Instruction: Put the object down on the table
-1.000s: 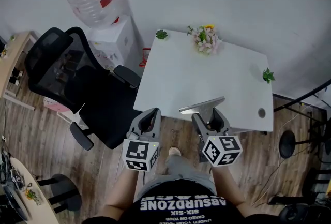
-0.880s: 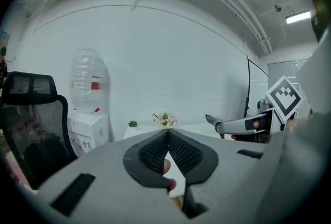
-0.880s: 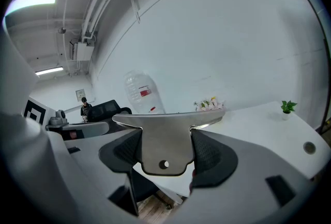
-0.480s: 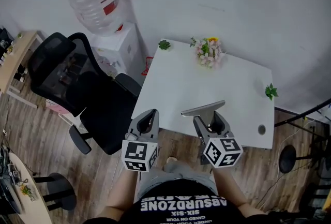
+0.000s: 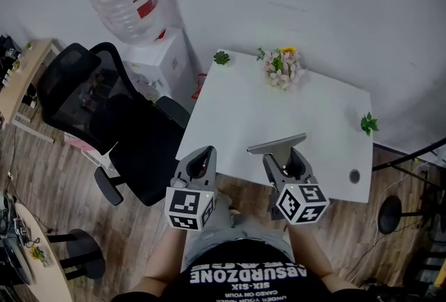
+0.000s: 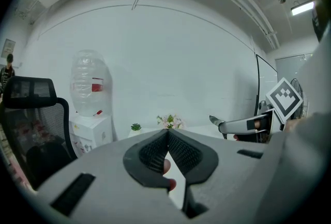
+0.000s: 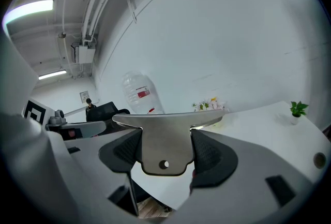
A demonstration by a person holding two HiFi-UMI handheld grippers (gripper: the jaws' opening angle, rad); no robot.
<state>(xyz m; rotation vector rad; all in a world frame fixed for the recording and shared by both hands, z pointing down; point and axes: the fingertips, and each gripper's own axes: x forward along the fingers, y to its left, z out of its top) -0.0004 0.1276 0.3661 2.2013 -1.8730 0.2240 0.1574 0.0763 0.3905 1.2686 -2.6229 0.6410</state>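
My right gripper (image 5: pixel 283 160) is shut on a flat grey metal scraper (image 5: pixel 277 144), which it holds by the tang over the near edge of the white table (image 5: pixel 306 119). In the right gripper view the scraper (image 7: pixel 166 135) fills the gap between the jaws, its wide blade crosswise and a small hole near its lower end. My left gripper (image 5: pixel 201 161) hovers at the table's near left corner; in the left gripper view its jaws (image 6: pixel 168 151) meet, with nothing between them.
On the table stand a flower bunch (image 5: pixel 282 68), a small green plant (image 5: pixel 221 58) at the far left corner and another (image 5: pixel 367 124) at the right edge. A black office chair (image 5: pixel 104 123) and a water dispenser (image 5: pixel 139 21) stand to the left.
Both grippers and the scraper keep their pose relative to me. The view has shifted slightly, and the table now sits a little lower in the picture than one second ago.
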